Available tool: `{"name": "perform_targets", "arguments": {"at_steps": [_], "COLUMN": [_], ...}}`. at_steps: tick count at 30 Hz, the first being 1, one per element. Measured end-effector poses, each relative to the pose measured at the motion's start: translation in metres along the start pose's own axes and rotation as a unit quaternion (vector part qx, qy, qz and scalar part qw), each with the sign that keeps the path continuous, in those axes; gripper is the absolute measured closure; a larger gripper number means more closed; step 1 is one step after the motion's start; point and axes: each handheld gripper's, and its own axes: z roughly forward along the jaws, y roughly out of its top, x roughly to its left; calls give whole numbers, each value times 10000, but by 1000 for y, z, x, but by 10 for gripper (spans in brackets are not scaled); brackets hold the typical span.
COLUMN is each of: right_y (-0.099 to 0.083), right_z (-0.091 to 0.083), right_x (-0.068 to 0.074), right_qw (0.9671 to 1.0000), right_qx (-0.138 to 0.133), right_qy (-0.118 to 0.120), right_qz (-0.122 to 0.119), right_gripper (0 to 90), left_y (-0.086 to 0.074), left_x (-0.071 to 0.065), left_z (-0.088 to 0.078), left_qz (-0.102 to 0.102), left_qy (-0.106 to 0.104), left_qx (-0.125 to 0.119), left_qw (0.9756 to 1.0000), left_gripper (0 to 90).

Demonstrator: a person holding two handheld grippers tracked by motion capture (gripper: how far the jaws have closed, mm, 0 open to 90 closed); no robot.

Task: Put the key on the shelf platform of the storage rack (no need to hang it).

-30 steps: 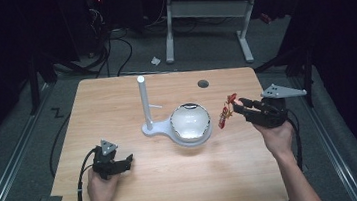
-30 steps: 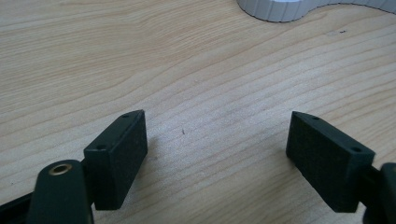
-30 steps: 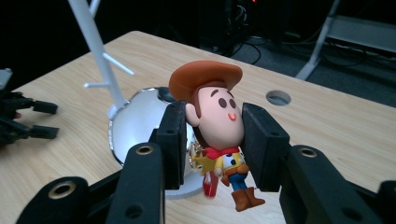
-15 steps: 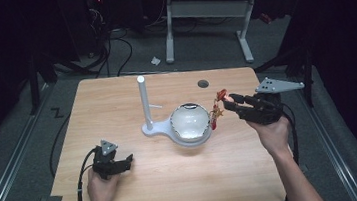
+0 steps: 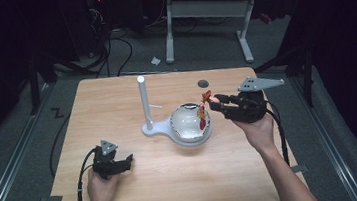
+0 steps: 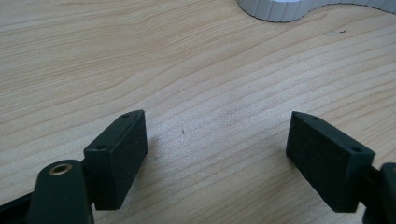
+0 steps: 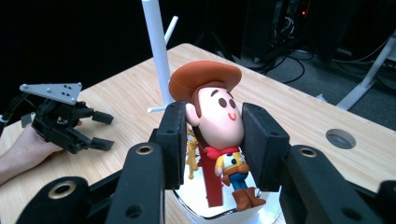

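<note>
Clamping the right hand-held gripper [image 7: 212, 140] on the light, rigid cowboy figurine [image 7: 215, 121] by its head over the white bowl [image 5: 189, 124], likely slippery; resting the left hand-held gripper [image 6: 217, 154], jaws apart, on the table [image 6: 187, 60].

The table [image 5: 117, 107] is evenly lit from above; the surrounding room falls to near black. The bowl [image 5: 189, 124] shows bright glare. In the left gripper view, soft shadows lie beneath the fingers [image 6: 116, 156]. In the right gripper view, near fingers [image 7: 264, 144] are slightly blurred.
</note>
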Motion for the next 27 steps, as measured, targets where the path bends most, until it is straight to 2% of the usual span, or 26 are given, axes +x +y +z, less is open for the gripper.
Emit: {"name": "perform_targets", "arguments": {"at_steps": [8,14,27], "right_y": [-3,-12,-22], "right_z": [21,35,60], "right_x": [5,-1,-3], "right_qw": [9998,9994,9981], "right_qx": [200,348,604], "right_qy": [35,39,5], "right_qz": [-52,72,84], "right_gripper": [627,626,625], "left_y": [0,0,0], "left_x": [0,0,0], "left_z": [0,0,0], "left_qz": [1,2,1], "left_qy": [0,0,0], "left_qx": [0,2,0], "left_qw": [10000,10000,10000], "left_gripper": [211,211,211]}}
